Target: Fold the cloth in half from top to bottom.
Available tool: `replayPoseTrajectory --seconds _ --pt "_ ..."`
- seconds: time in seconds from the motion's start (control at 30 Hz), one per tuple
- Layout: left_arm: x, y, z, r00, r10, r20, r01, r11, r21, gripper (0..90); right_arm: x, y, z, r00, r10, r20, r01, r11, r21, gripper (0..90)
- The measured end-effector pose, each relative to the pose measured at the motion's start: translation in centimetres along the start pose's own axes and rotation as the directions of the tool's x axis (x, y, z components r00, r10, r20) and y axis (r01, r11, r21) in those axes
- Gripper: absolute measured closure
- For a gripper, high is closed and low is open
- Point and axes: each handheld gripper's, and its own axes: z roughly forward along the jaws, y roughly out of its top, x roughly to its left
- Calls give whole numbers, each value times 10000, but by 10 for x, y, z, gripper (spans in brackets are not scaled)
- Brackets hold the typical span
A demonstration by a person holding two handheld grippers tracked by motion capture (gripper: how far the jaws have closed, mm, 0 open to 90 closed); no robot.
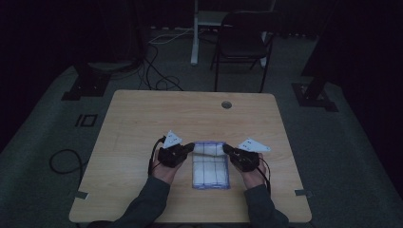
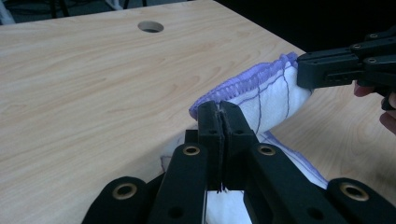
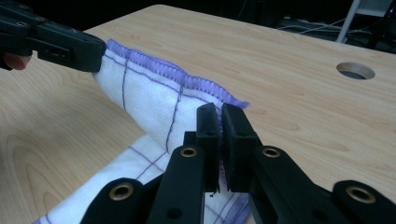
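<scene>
A white cloth (image 1: 209, 172) with purple grid lines and a purple stitched hem lies near the front middle of the wooden table (image 1: 142, 123). Its far edge is lifted off the wood and held up between both grippers. My left gripper (image 1: 192, 147) is shut on the far left corner; in the left gripper view its jaws (image 2: 219, 110) pinch the hem of the cloth (image 2: 273, 95). My right gripper (image 1: 226, 149) is shut on the far right corner, where its jaws (image 3: 219, 112) clamp the cloth (image 3: 144, 93). Each gripper view also shows the other gripper (image 2: 304, 70) (image 3: 99, 52) holding the opposite corner.
A round cable hole (image 1: 226, 104) sits near the table's far edge. Behind the table stand a dark chair (image 1: 242, 40) and a white desk leg (image 1: 194, 33), with cables (image 1: 157, 78) on the floor. The person's forearms enter at the table's front edge.
</scene>
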Motion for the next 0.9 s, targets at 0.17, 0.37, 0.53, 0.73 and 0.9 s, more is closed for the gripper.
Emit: replayPoseTrajectory --seconds 0.17,0.37,0.53,0.73,0.9 --pt "-3 -5 -2 10000 2 27 -2 10000 39 890 4 -5 -2 10000 22 -3 -22 10000 55 871" --pt "-5 -10 -4 10000 -22 56 22 9999 106 890 7 -9 -3 10000 -10 -21 11 10000 88 871" --pt "-8 -15 -5 9999 -56 123 54 9999 155 890 9 -15 -5 10000 46 -38 -46 9999 161 871" --pt "-12 -21 -6 9998 -63 183 59 9998 199 890 10 -21 -7 9998 183 -60 -182 9996 197 871" --pt "-14 -27 -6 9996 -144 222 137 9995 298 889 12 -24 -7 9998 182 -70 -180 9995 269 871"
